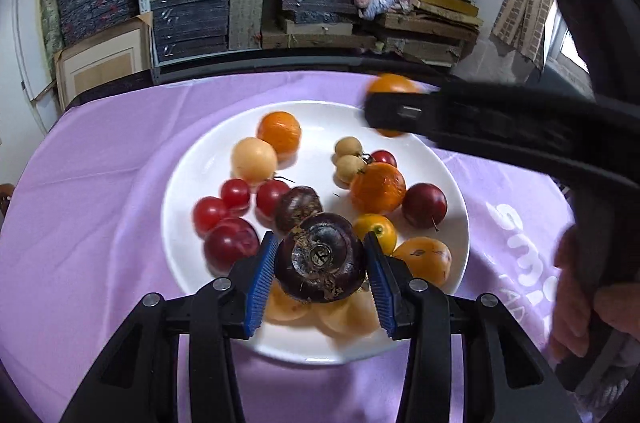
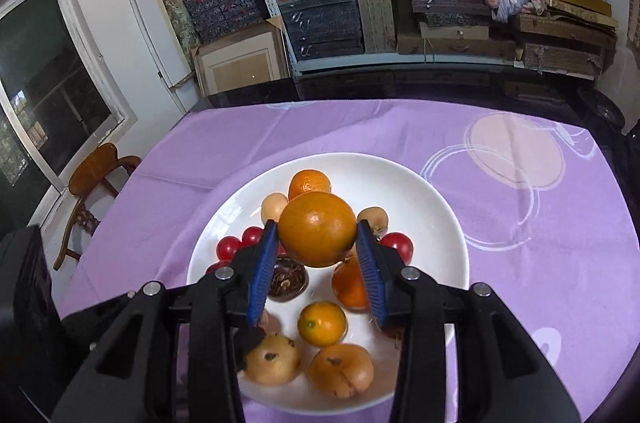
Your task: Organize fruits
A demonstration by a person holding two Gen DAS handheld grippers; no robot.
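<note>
Holding mixed fruits, the white plate [image 2: 436, 207] lies under jaws clamped on a mangosteen [image 1: 320, 257] and an orange [image 2: 317, 229].

glossy white plate [image 2: 436, 207] on matt purple cloth [image 2: 360, 131]; ribbed blue pads [image 1: 262, 273].

Blue fingers [image 2: 262, 269] pinch an orange [image 2: 317, 229] above the fruit-filled white plate [image 2: 432, 219].
</note>
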